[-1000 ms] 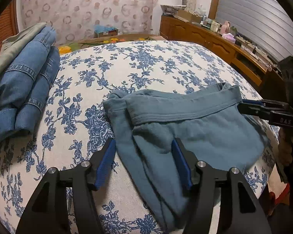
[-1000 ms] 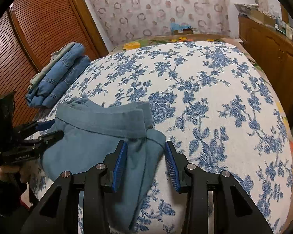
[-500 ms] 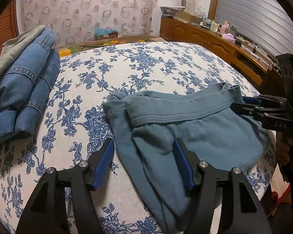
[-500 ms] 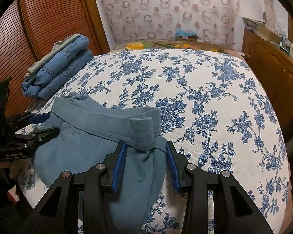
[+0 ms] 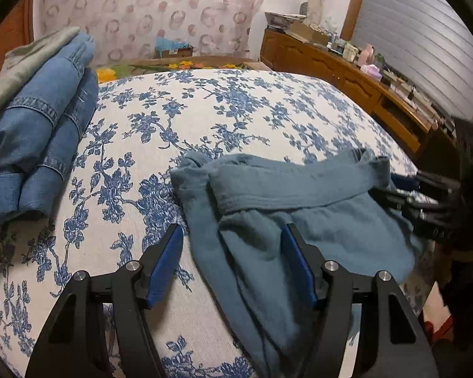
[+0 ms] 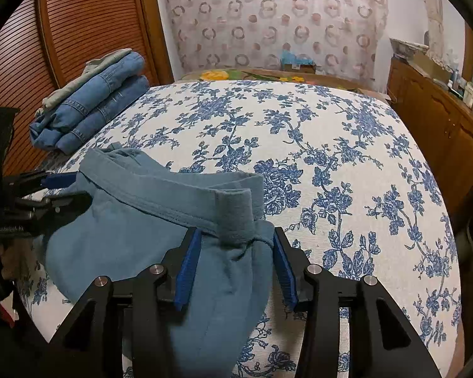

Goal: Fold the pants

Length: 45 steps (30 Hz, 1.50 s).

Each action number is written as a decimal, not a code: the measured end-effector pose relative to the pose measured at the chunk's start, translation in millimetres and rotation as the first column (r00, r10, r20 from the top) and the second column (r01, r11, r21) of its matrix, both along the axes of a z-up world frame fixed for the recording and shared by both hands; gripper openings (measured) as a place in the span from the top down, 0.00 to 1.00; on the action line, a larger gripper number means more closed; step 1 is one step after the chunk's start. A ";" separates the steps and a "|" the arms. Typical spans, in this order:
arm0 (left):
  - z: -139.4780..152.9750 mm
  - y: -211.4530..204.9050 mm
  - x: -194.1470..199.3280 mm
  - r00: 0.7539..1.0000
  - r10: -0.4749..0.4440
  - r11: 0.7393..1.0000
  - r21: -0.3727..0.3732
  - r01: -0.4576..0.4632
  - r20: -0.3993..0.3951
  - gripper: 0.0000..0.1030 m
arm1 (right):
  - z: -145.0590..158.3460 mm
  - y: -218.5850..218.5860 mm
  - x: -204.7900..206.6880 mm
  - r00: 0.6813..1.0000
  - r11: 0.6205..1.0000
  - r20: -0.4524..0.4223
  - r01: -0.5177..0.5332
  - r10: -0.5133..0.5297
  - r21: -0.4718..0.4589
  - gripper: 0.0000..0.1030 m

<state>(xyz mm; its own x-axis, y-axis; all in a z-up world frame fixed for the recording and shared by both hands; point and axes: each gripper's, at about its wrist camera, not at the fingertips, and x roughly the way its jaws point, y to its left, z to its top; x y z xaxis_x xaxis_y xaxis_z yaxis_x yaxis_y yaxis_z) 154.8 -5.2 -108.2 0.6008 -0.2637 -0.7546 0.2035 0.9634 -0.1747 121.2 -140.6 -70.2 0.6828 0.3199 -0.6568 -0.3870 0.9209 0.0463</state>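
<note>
A pair of soft teal-blue pants [image 5: 315,220] lies bunched at the lower centre of the frame on the bed's white spread with blue flowers [image 5: 205,119], waistband up and one end trailing off the near edge. The left gripper [image 5: 233,252] has just been widening its jaws; the cloth's edge lies between the blue pads [image 5: 165,264], untouched. The right gripper [image 6: 236,252] has also just been opening, its jaws straddling the waistband corner without pinching it. A stack of folded blue denim jeans [image 6: 91,110] sits at the upper left.
</note>
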 end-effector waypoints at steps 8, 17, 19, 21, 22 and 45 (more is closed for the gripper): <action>1.0 6.5 15.5 0.999 0.021 0.998 -0.054 -0.022 -0.026 0.38 | -0.1 -1.0 0.7 1.000 1.000 -0.002 -0.005 0.005 0.007 0.53; 0.2 7.5 24.7 0.999 0.038 0.997 -0.069 -0.040 -0.023 0.39 | -0.1 -1.0 0.8 1.000 1.000 -0.003 -0.005 0.005 0.010 0.52; 0.2 7.7 24.8 0.999 0.040 0.996 -0.084 -0.041 -0.023 0.43 | -0.3 -1.3 0.5 1.000 1.000 -0.003 -0.005 0.005 0.011 0.52; -0.4 7.9 23.9 0.999 0.036 0.994 -0.102 -0.039 -0.023 0.48 | -0.3 -1.2 0.6 1.000 1.000 -0.003 -0.005 0.005 0.011 0.52; -0.7 7.8 23.5 0.999 0.034 0.994 -0.107 -0.036 -0.022 0.52 | -0.3 -1.1 0.6 1.000 1.000 -0.003 -0.005 0.005 0.010 0.52; 20.3 -1.5 3.7 0.998 0.011 0.991 -0.131 -0.003 0.062 0.82 | 0.2 -3.1 0.0 1.000 1.000 -0.004 -0.006 0.006 0.016 0.56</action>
<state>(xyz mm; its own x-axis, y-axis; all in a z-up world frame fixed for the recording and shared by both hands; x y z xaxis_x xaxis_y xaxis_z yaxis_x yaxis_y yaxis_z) 158.4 -6.8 -87.9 0.6480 -0.3533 -0.6747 0.2115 0.9345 -0.2863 121.1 -143.7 -70.0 0.6783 0.3345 -0.6543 -0.3920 0.9178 0.0628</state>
